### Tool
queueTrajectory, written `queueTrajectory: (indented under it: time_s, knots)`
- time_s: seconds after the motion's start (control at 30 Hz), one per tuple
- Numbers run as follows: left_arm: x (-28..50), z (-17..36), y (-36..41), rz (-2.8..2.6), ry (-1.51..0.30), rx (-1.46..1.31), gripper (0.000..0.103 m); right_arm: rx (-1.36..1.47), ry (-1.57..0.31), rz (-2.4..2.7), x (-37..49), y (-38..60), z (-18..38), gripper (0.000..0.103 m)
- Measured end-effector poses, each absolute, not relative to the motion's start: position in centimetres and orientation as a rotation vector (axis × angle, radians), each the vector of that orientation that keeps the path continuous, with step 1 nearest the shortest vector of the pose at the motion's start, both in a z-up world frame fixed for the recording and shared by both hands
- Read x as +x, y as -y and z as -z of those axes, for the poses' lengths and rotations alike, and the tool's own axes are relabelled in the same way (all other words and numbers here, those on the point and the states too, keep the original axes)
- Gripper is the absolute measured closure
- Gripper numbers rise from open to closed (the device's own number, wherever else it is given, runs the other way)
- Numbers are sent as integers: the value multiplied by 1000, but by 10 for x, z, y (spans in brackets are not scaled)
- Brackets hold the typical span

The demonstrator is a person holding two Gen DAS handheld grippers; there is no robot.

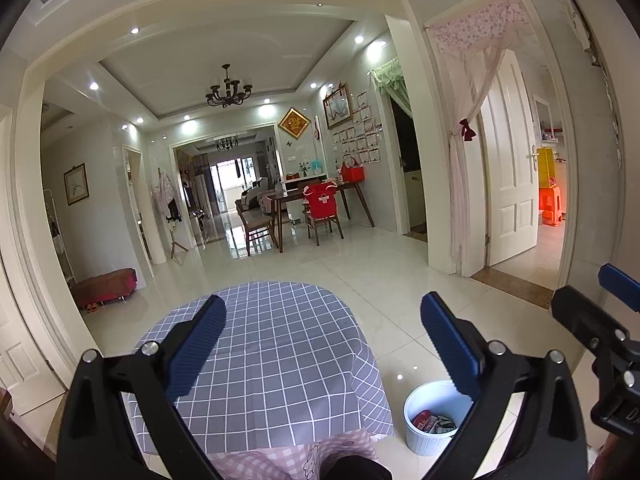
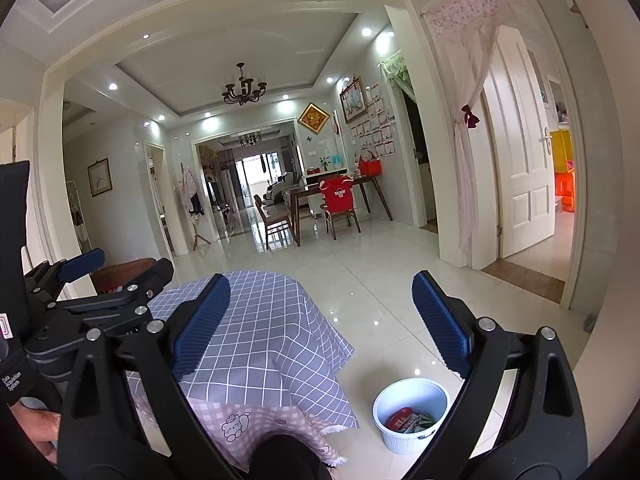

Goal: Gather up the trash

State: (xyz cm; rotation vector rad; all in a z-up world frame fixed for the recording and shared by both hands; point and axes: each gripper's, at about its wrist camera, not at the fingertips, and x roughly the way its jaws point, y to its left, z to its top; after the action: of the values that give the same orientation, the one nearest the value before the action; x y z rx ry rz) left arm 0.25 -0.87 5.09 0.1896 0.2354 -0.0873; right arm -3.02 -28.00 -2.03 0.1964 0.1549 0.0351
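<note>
With the table (image 1: 280,360) as our reference, we hold the left gripper (image 1: 322,344) above it, jaws wide apart and empty. The right gripper (image 2: 320,324) hangs likewise, spread and holding nothing. The bin (image 2: 410,414), right of the table on the floor, already contains wrappers (image 2: 408,420); we judge collection nearly complete and should scan the tabletop before withdrawing.

Both grippers: black frames, silver screws, ribbed blue pads (image 1: 196,344). Left gripper (image 2: 120,280) body carries a white "Data Acquisition System" label near the hand (image 2: 38,428)
</note>
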Motion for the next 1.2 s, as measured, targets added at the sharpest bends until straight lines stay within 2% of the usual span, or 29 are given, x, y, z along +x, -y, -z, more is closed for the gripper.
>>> queueTrajectory:
  time_s: [1.2]
  knots:
    - [3, -40, 10, 104, -247, 200, 7, 199, -165, -42, -31, 268, 29, 12]
